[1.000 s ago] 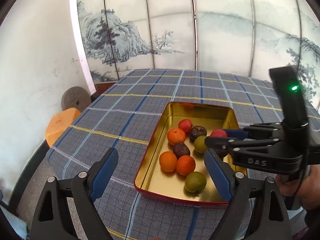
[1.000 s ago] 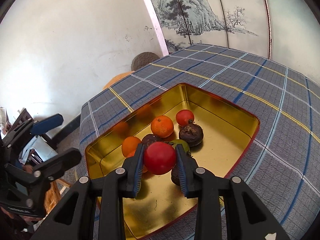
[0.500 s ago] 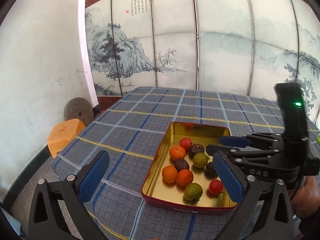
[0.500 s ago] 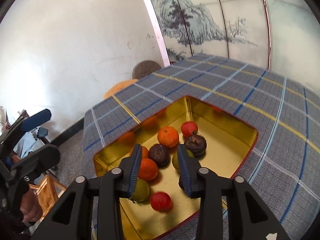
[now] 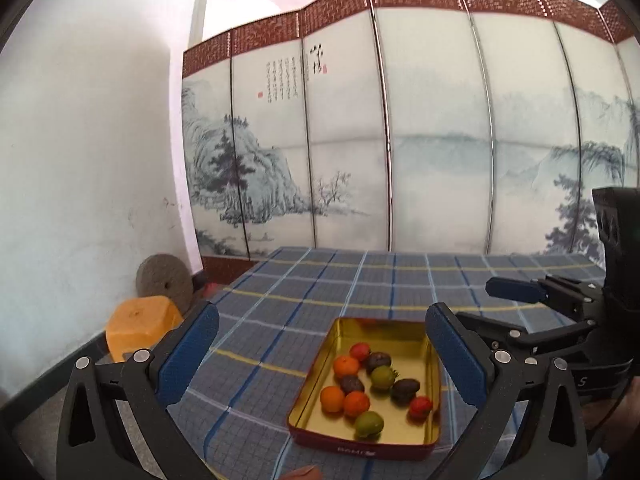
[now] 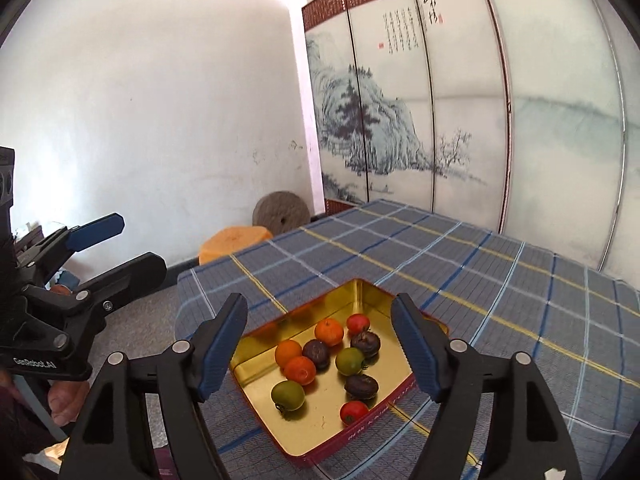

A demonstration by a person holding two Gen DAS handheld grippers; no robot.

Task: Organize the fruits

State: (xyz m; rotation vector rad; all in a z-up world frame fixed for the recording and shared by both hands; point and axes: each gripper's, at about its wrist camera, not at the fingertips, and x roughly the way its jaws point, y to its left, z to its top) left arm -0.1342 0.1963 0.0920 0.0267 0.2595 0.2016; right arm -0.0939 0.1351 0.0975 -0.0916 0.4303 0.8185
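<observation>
A gold tin tray with red sides (image 5: 428, 444) (image 6: 260, 328) sits on the plaid table and holds several fruits: oranges (image 5: 346, 366) (image 6: 329, 332), red tomatoes (image 5: 420, 407) (image 6: 353, 411), green fruits (image 5: 369, 424) (image 6: 288, 396) and dark purple fruits (image 5: 405, 389) (image 6: 361, 385). My left gripper (image 5: 322, 354) is open and empty, raised well back from the tray. My right gripper (image 6: 320, 346) is open and empty, raised above the tray's near side; it also shows in the left wrist view (image 5: 496, 308).
A blue-grey plaid tablecloth (image 5: 360, 280) (image 6: 500, 280) covers the table. An orange stool (image 5: 140, 326) (image 6: 236, 242) and a round stone disc (image 5: 163, 282) (image 6: 281, 214) stand by the white wall. A painted folding screen (image 5: 400, 140) stands behind the table.
My right gripper opened and let the red tomato drop into the tray, then opened wider. Both grippers pulled up and back from the tray.
</observation>
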